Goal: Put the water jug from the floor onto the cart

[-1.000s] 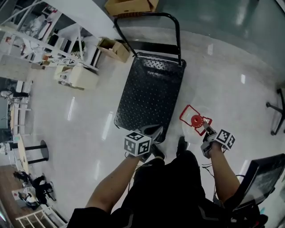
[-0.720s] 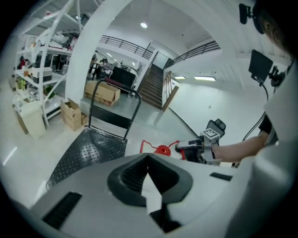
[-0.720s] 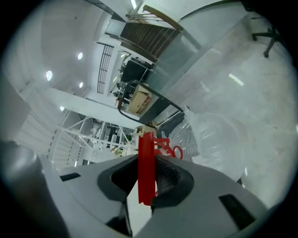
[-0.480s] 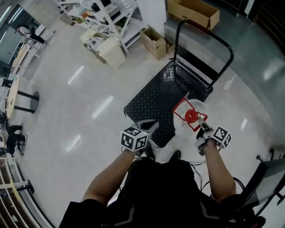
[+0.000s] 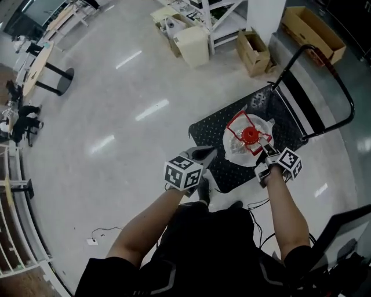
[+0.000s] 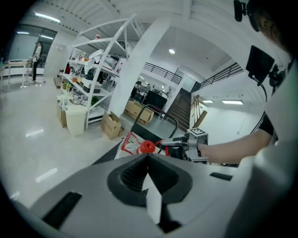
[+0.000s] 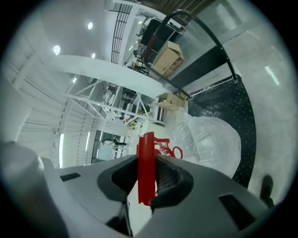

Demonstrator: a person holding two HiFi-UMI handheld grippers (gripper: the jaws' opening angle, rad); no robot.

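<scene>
The water jug [image 5: 242, 145], clear with a red cap and a red carry handle, hangs over the near part of the black cart deck [image 5: 211, 130]. My right gripper [image 5: 264, 153] is shut on the red handle [image 7: 145, 167], and the jug's clear body [image 7: 209, 139] bulges just beyond its jaws. Whether the jug touches the deck I cannot tell. My left gripper [image 5: 201, 155] hovers at the deck's near left corner, shut and holding nothing. In the left gripper view [image 6: 148, 155] the red cap [image 6: 147, 147] shows just past its tips. The cart's push bar [image 5: 327, 72] rises at the far end.
Cardboard boxes [image 5: 255, 51] [image 5: 310, 26], a white bin [image 5: 194, 45] and a white shelving rack [image 5: 223, 14] stand beyond the cart. Tables [image 5: 49, 64] line the far left. A cable [image 5: 101, 235] lies on the glossy floor. The person's shoes [image 5: 203, 190] are just short of the deck.
The jug, held by the right gripper, has gone from the floor beside the cart's near end up and over the deck. The left gripper travelled alongside it.
</scene>
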